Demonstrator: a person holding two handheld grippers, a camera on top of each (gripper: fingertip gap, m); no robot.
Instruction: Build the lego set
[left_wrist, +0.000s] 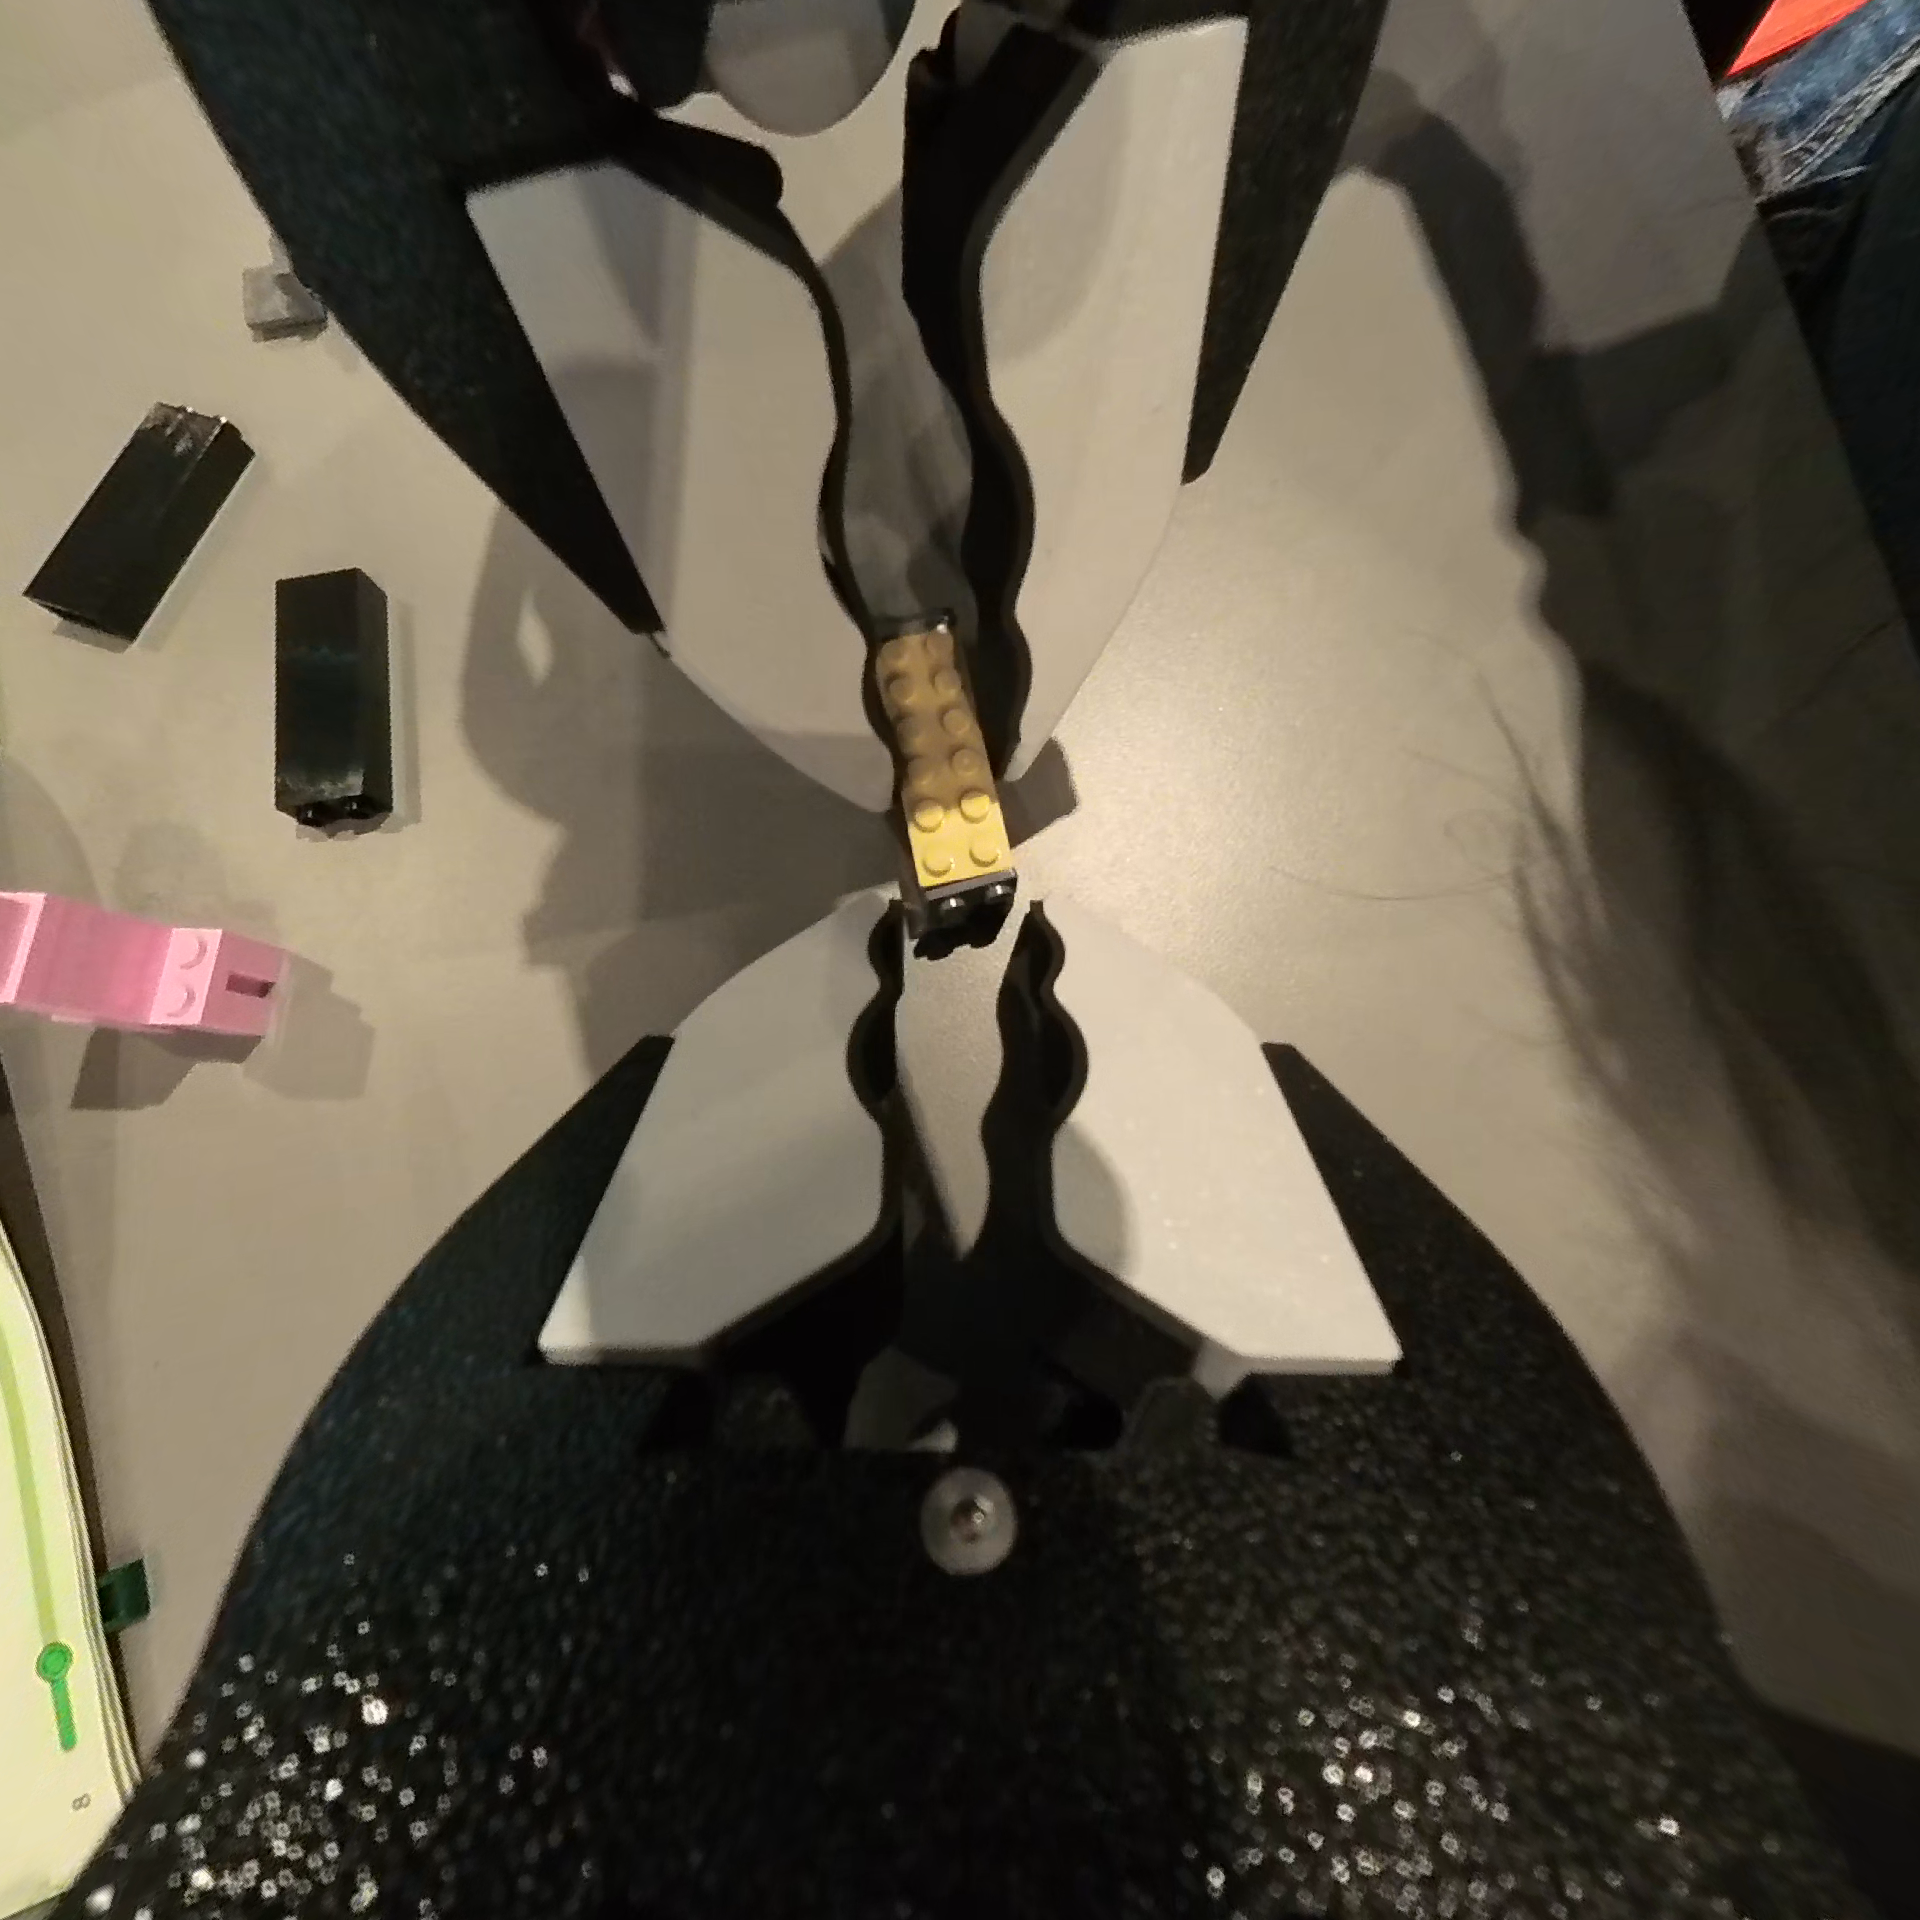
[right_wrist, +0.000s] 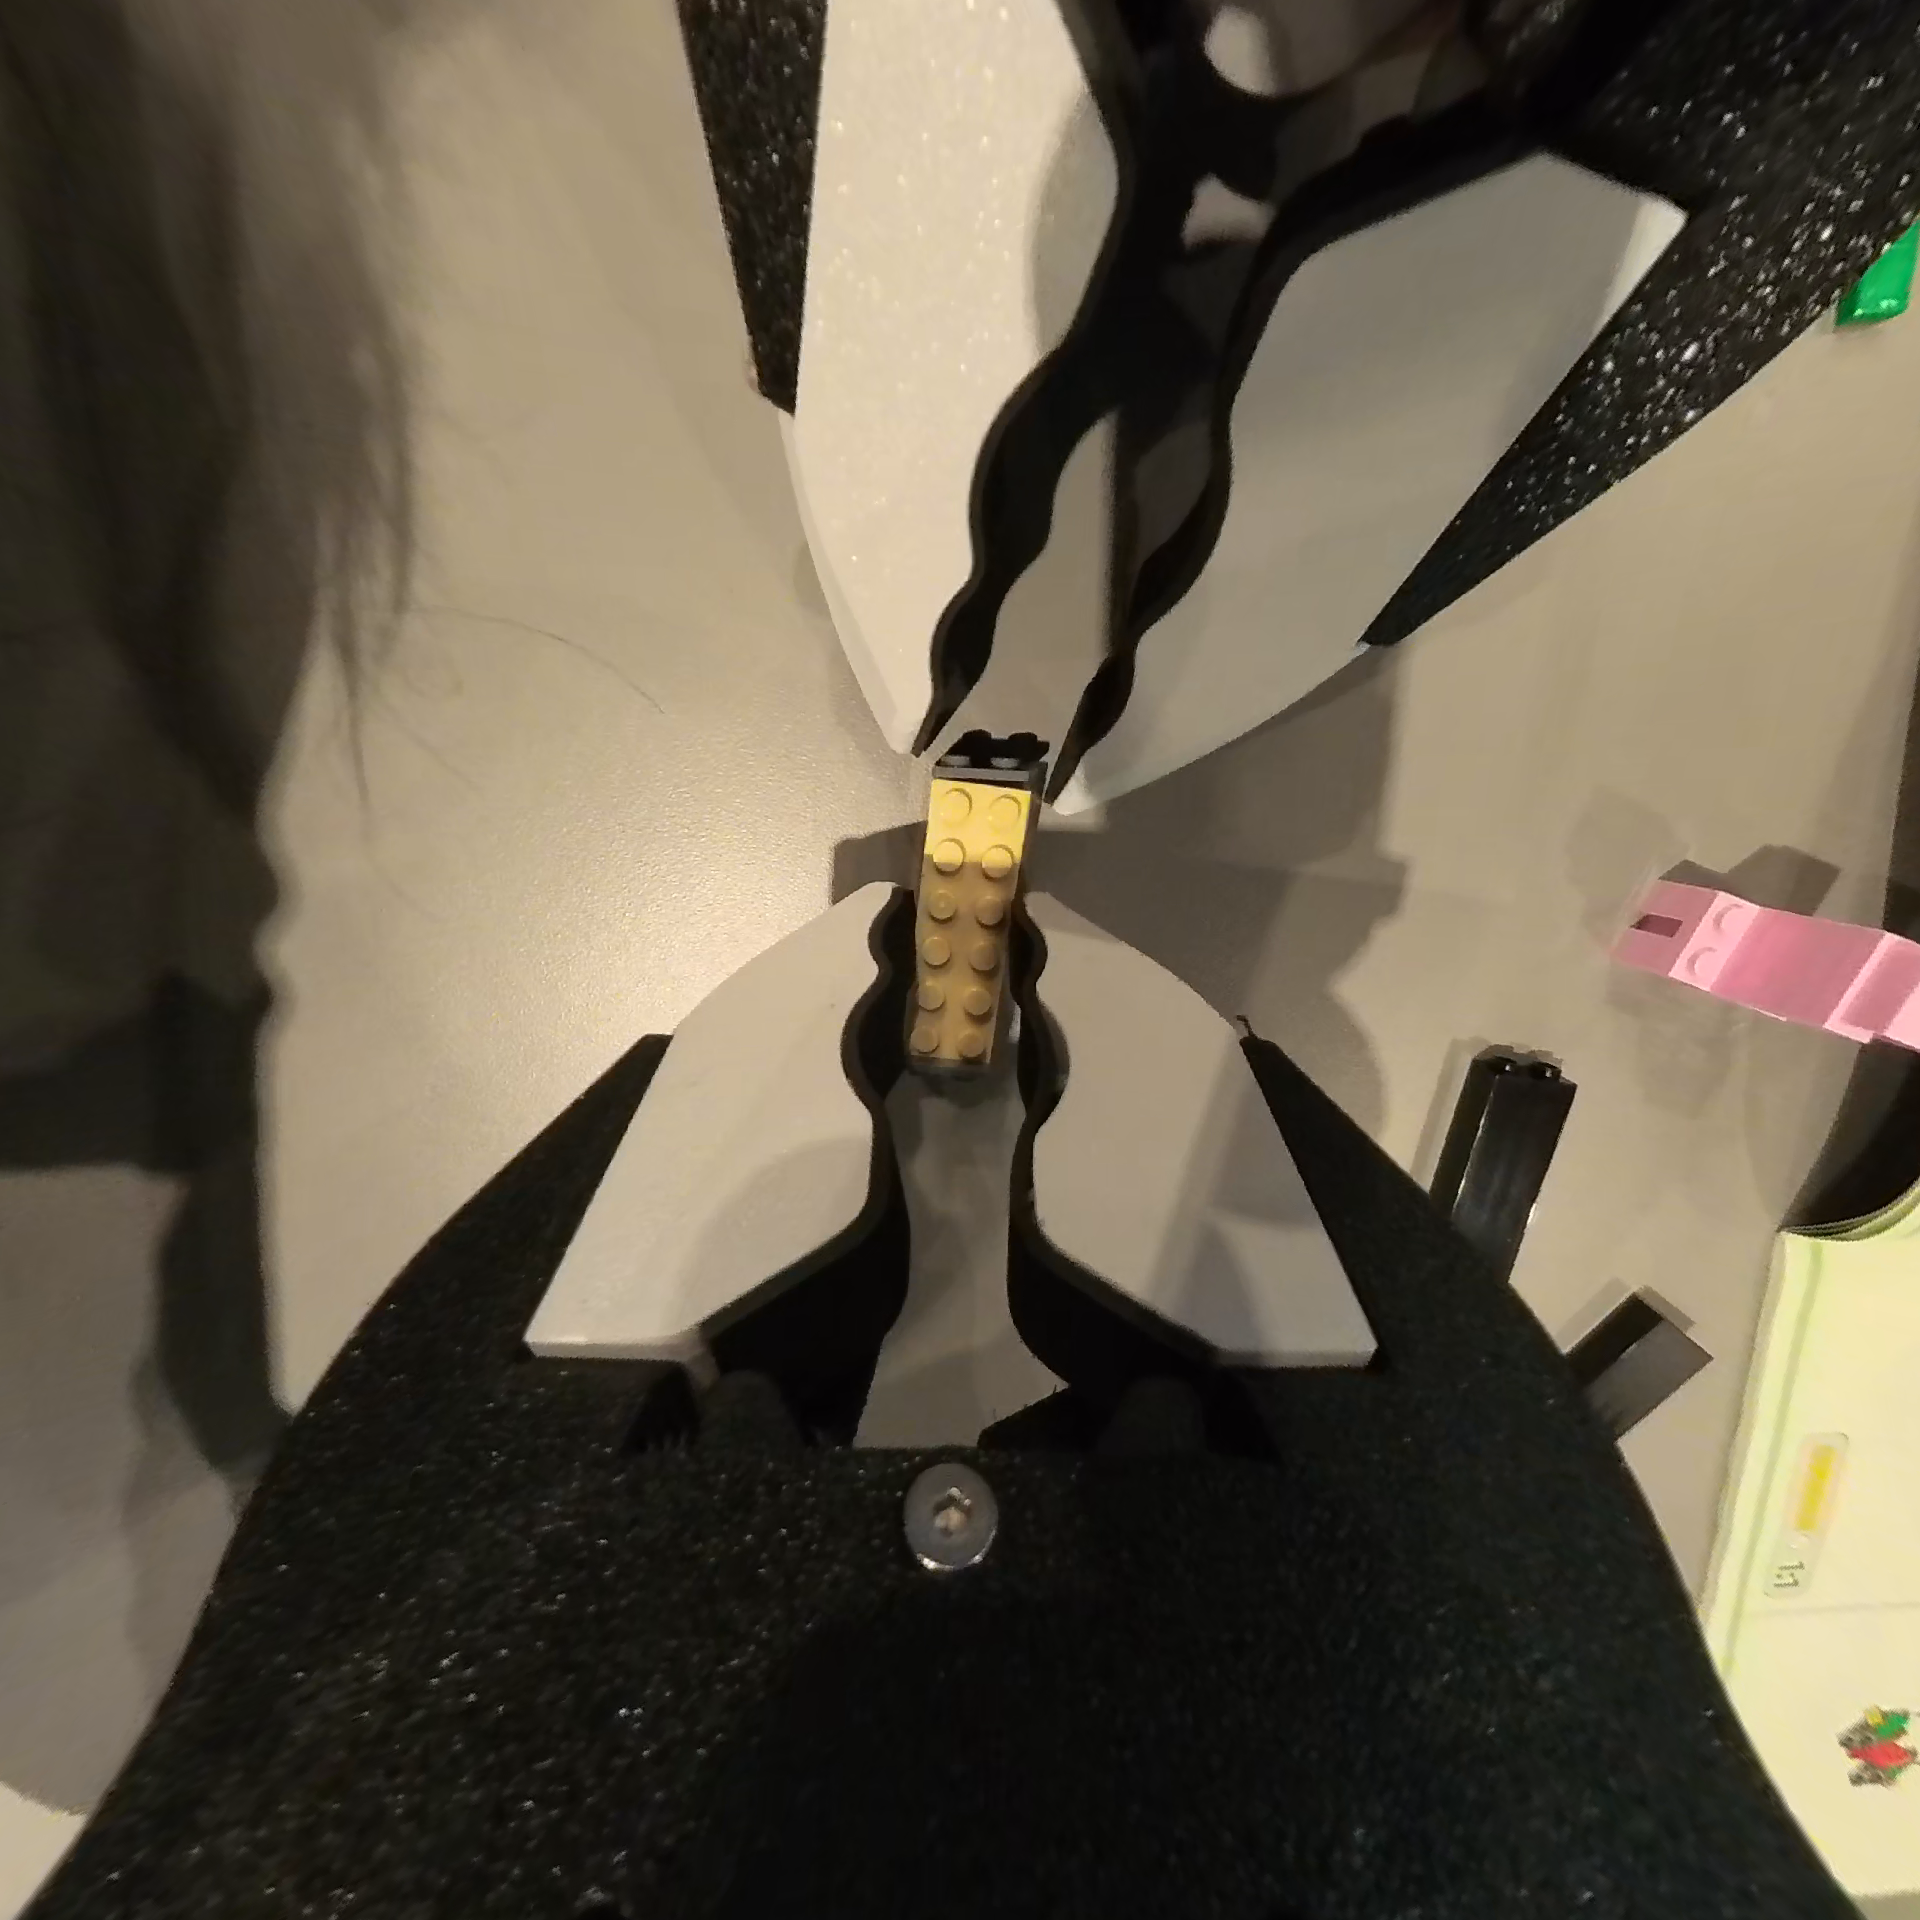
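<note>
A tan studded plate (left_wrist: 943, 764) sits on a long black brick, forming one stack above the grey table (left_wrist: 1299, 831). My right gripper (right_wrist: 961, 904) is shut on this stack (right_wrist: 971, 935) and grips its long sides. In the left wrist view it comes in from the top (left_wrist: 951, 800). My left gripper (left_wrist: 961, 920) faces it. Its tips stand about a brick's width apart on either side of the stack's black end (left_wrist: 958, 914). Contact is unclear. In the right wrist view the left gripper (right_wrist: 992, 769) comes in from the top, at that black end (right_wrist: 997, 750).
A pink build (left_wrist: 156, 971) (right_wrist: 1766, 956) and two long black bricks (left_wrist: 140, 520) (left_wrist: 332, 696) lie to one side. A small grey piece (left_wrist: 275, 301) lies farther off. An instruction booklet (right_wrist: 1818, 1507) lies at the table edge. A person's dark clothing (right_wrist: 125, 727) is on the other side. The grippers are tip to tip, or close to it.
</note>
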